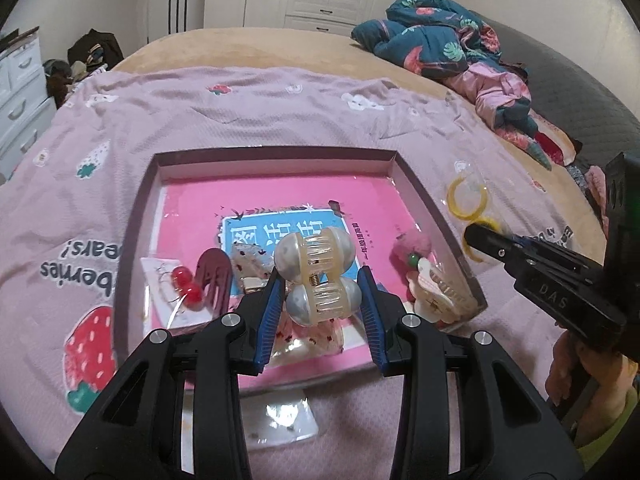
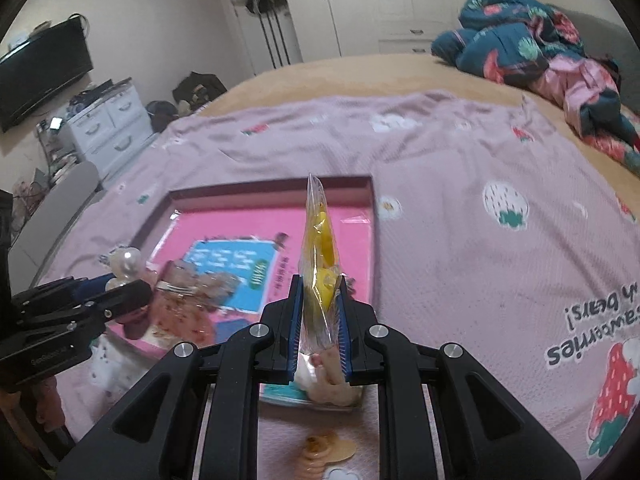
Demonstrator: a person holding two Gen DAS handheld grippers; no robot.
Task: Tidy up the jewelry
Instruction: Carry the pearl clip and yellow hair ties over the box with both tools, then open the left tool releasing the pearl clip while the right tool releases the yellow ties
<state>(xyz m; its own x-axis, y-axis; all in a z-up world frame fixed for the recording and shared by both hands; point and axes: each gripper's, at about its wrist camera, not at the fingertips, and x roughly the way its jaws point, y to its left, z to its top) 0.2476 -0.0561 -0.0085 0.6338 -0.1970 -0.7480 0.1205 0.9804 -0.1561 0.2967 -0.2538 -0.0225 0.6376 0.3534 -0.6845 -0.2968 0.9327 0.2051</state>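
My left gripper (image 1: 322, 280) is shut on a cream claw clip with pearl domes (image 1: 316, 276), held over the near part of a shallow dark-rimmed box (image 1: 276, 155). A pink book lines the box floor. In the box lie red cherry earrings on a card (image 1: 186, 285), a maroon clip (image 1: 214, 278), a clear flowered clip (image 1: 316, 334), a pink pompom (image 1: 412, 245) and a cream claw clip (image 1: 438, 298). My right gripper (image 2: 319, 284) is shut on a clear bag of yellow rings (image 2: 320, 240), upright above the box's (image 2: 272, 189) right side. The left gripper (image 2: 128, 294) shows at the left.
The box rests on a pink strawberry-print blanket (image 1: 240, 112) spread over a tan bed. A clear packet (image 1: 280, 420) and a beige clip (image 2: 330, 450) lie on the blanket in front of the box. Bundled bedding (image 1: 440, 40) sits far right, white drawers (image 1: 20, 92) at the left.
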